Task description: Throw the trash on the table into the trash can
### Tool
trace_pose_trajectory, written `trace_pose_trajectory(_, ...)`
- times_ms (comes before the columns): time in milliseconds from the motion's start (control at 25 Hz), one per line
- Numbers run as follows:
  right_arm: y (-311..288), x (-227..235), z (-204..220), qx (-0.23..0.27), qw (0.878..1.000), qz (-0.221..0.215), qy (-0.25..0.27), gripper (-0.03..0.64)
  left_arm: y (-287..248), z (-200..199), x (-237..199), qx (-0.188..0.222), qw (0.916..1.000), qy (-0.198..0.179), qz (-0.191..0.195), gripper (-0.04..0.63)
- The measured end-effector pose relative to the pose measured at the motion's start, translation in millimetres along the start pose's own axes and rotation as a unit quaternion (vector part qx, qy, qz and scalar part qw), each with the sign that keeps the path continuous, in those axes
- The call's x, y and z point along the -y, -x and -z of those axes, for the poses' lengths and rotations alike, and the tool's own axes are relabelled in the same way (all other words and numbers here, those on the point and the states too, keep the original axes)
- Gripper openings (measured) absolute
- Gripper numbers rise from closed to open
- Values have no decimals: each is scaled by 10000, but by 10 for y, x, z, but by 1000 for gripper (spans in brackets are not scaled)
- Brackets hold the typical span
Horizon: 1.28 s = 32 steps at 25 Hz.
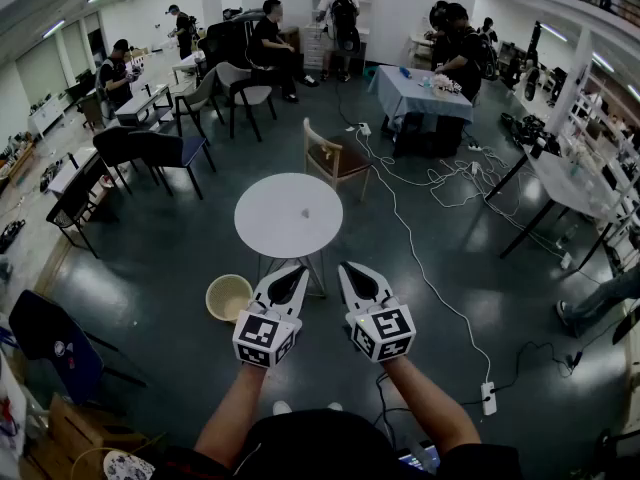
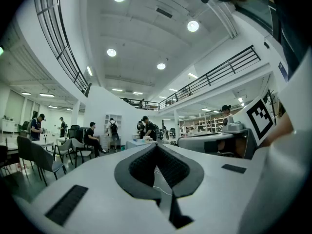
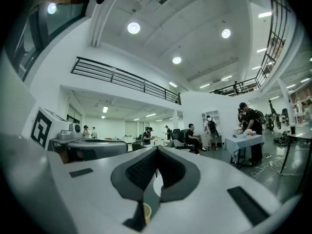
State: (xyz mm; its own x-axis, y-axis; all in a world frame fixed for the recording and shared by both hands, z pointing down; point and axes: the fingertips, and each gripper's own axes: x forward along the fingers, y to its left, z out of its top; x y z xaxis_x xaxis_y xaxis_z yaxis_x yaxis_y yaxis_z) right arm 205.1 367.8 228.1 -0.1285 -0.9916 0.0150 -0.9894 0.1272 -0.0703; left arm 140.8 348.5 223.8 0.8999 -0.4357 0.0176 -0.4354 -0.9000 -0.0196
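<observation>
Head view shows the round white bench (image 1: 268,220) on the dark floor ahead of the person, with the beige trash can (image 1: 229,297) on the floor just beside its near left edge. The left tongs (image 1: 296,272) and the right tongs (image 1: 350,269) are held level, side by side, each pinched together on nothing. One small scrap of trash (image 1: 305,211) lies near the bench's middle.
</observation>
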Motion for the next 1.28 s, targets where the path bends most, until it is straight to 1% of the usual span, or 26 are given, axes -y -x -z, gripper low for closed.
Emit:
trace_pose_trajectory(160,154,73,-1,29,9998,-47,205,17,-65,1,212,-4,10000,-33,-1,6)
trace_pose_trajectory(360,287,154,-10,131,9996,-176,202,17,-108,36,405,-28,9999,-83,-55,6)
trace_pose_trajectory(600,431,294,91,88,9994,-293,160,17,-106,127,572,-87,9997,-34,-227,6)
trace_pose_trajectory(880,421,356,129,68,9992,-387,116,18,-133,142,552,-170,9993,-41,-333,6)
trace_pose_trajectory(1080,394,460,203,79,9995,-309,79,17,-215,232,535,-213,9994,-51,-276,6)
trace_pose_trajectory(1280,199,606,209,50,9996,-249,86,18,-399,280,398,-240,9995,-24,-198,6)
